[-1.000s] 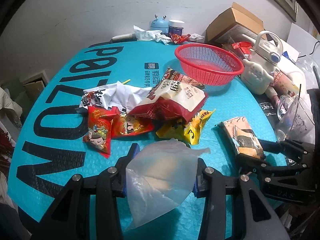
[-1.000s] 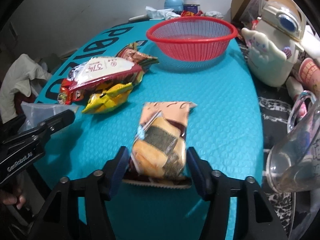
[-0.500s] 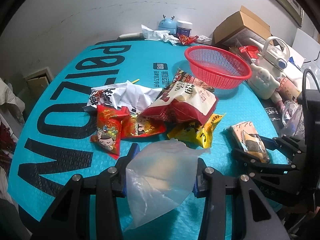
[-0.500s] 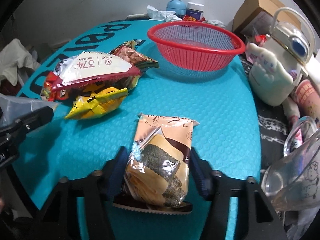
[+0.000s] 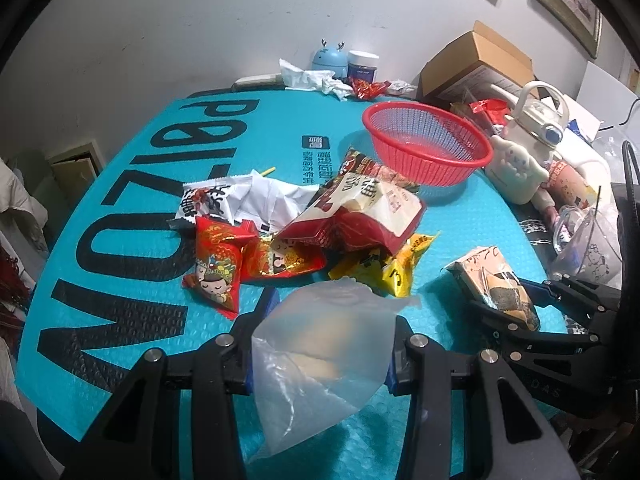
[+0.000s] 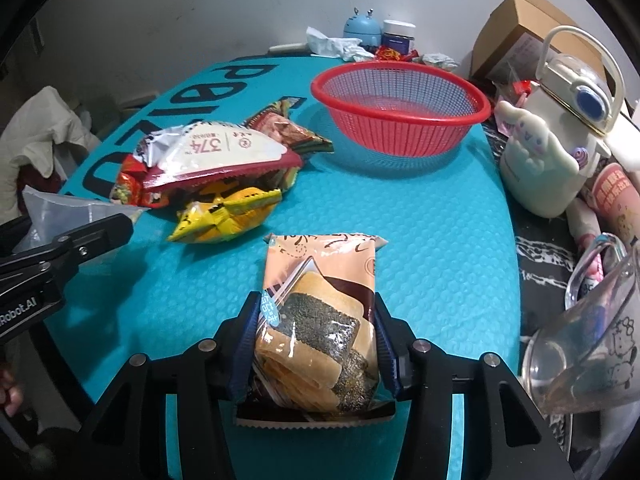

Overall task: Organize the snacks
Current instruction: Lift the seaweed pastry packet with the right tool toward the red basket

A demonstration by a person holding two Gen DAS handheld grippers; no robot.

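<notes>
My right gripper (image 6: 316, 332) is closing its jaws, and the pads press on both sides of a peach packet of sesame cake (image 6: 320, 300) near the front of the teal mat (image 6: 420, 240). That packet (image 5: 492, 284) also shows in the left wrist view, with the right gripper (image 5: 508, 304) around it. My left gripper (image 5: 332, 320) is shut on a translucent plastic bag (image 5: 320, 356) that hangs crumpled between its fingers. A pile of snack packets (image 5: 352, 216) lies in the middle of the mat. Behind it stands an empty red mesh basket (image 6: 400, 108).
A white character kettle (image 6: 552, 160), a clear glass mug (image 6: 592, 336) and paper cups crowd the right edge. A cardboard box (image 5: 476, 64), crumpled tissue, a blue figurine and a jar line the back wall. A yellow packet (image 6: 228, 216) lies left of the right gripper.
The right gripper's fingers have closed in from either side of the sesame cake packet and now pinch it. The left gripper still holds the plastic bag in place.
</notes>
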